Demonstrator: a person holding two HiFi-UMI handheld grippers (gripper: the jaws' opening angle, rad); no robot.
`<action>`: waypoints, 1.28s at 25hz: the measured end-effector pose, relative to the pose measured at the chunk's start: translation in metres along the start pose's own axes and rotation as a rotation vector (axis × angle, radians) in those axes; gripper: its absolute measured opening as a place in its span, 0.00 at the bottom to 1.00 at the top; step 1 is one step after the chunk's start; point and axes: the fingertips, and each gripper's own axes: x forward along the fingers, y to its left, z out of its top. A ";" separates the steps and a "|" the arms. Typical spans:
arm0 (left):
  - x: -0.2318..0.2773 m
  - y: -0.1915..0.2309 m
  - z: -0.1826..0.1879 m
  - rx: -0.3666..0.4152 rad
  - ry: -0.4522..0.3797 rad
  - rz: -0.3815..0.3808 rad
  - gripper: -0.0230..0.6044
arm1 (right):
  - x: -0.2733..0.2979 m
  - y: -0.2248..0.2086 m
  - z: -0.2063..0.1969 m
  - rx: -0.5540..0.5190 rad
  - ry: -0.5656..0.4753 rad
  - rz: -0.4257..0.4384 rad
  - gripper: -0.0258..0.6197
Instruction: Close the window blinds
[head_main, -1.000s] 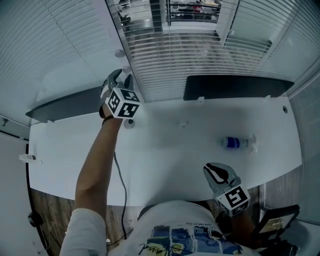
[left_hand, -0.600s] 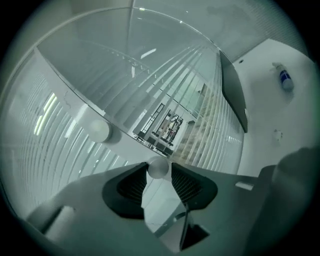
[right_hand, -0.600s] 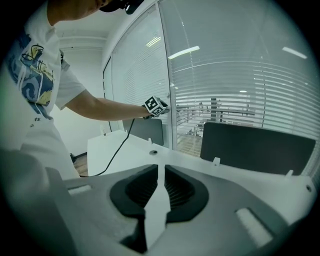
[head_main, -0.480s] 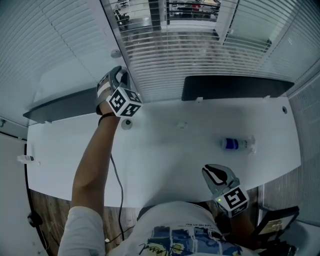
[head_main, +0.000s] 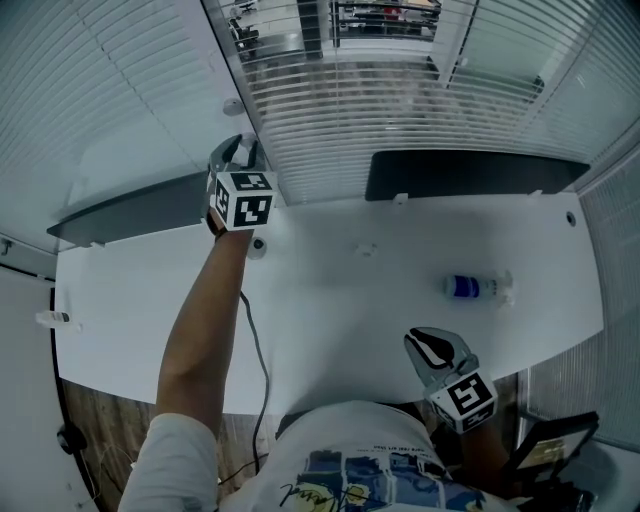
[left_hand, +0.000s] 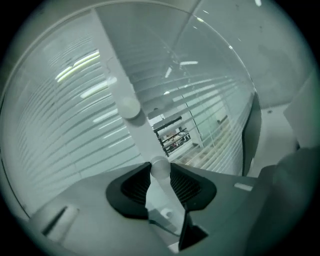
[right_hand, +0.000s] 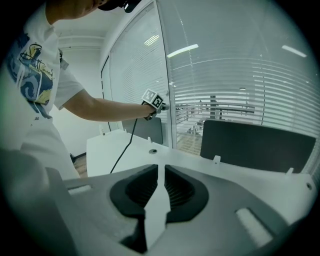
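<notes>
White slatted blinds (head_main: 400, 110) hang behind the glass past the desk, and their slats stand partly open. On the upright window frame (left_hand: 117, 75) sits a small round white knob (left_hand: 160, 168). My left gripper (left_hand: 160, 172) is shut on this knob, with a pad against each side of it. A second knob (left_hand: 130, 107) sits higher on the same frame. In the head view the left gripper (head_main: 238, 152) is held up at the frame, and its marker cube hides the gripped knob. My right gripper (head_main: 435, 347) rests low at the desk's near edge, shut and empty.
The white desk (head_main: 350, 300) carries a lying bottle with a blue label (head_main: 475, 287). Dark screens (head_main: 470, 175) stand along its back edge, another (head_main: 130, 210) at the left. A black cable (head_main: 255, 340) hangs beside the left arm. More blinds (head_main: 110, 80) cover the left pane.
The left gripper has rolled about its own axis while staying on the knob, so its marker cube shows a different tilt. The right gripper has not moved.
</notes>
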 end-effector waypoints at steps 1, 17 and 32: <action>0.000 0.002 0.000 -0.103 -0.008 -0.014 0.24 | 0.001 0.000 -0.001 0.003 0.005 -0.002 0.09; -0.001 0.007 -0.009 -1.239 -0.088 -0.228 0.24 | 0.001 -0.005 -0.009 0.026 -0.014 -0.011 0.09; -0.008 0.002 0.008 0.169 0.012 0.018 0.33 | -0.003 -0.010 -0.006 -0.001 -0.015 -0.035 0.09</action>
